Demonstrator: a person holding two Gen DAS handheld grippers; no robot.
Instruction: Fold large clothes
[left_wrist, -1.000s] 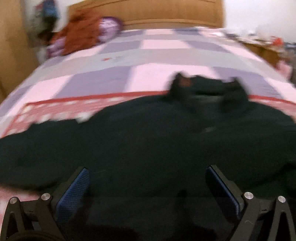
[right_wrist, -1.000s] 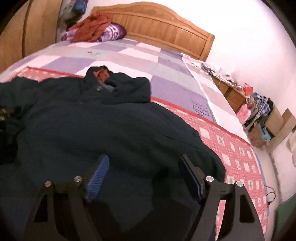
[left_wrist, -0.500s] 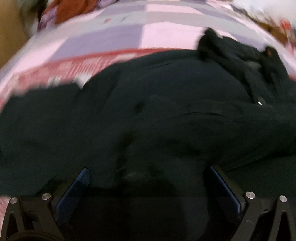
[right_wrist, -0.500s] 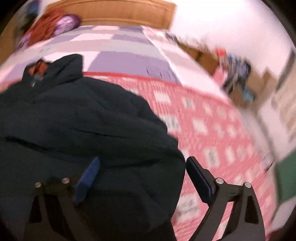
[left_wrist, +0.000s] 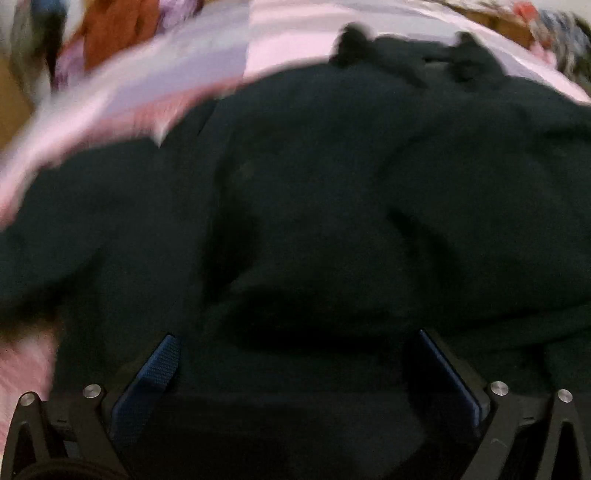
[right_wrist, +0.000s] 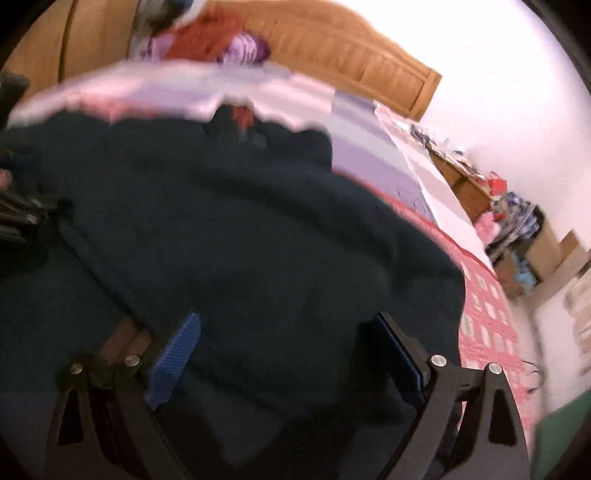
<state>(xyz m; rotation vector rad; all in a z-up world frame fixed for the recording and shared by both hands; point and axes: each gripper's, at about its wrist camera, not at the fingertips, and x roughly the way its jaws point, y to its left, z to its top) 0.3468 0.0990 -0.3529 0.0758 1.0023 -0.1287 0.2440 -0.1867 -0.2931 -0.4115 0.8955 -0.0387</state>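
A large dark jacket (left_wrist: 332, 192) lies spread on the bed, collar toward the headboard; it also fills the right wrist view (right_wrist: 240, 236). My left gripper (left_wrist: 295, 354) is open, jaws wide, low over the jacket's near part, with cloth between the blue pads. My right gripper (right_wrist: 288, 343) is open, jaws wide, over the jacket's right side near its edge. Both views are blurred. The left gripper's black frame shows at the far left of the right wrist view (right_wrist: 18, 218).
The bed has a pink, purple and red patchwork cover (right_wrist: 369, 147) and a wooden headboard (right_wrist: 351, 55). A pile of orange and purple bedding (right_wrist: 221, 40) lies at the head. Cluttered boxes and a low cabinet (right_wrist: 517, 229) stand on the right of the bed.
Both grippers have come down closer to the jacket, which now fills most of each view. The right gripper has swung back left toward the jacket body. Both jaws stay wide.
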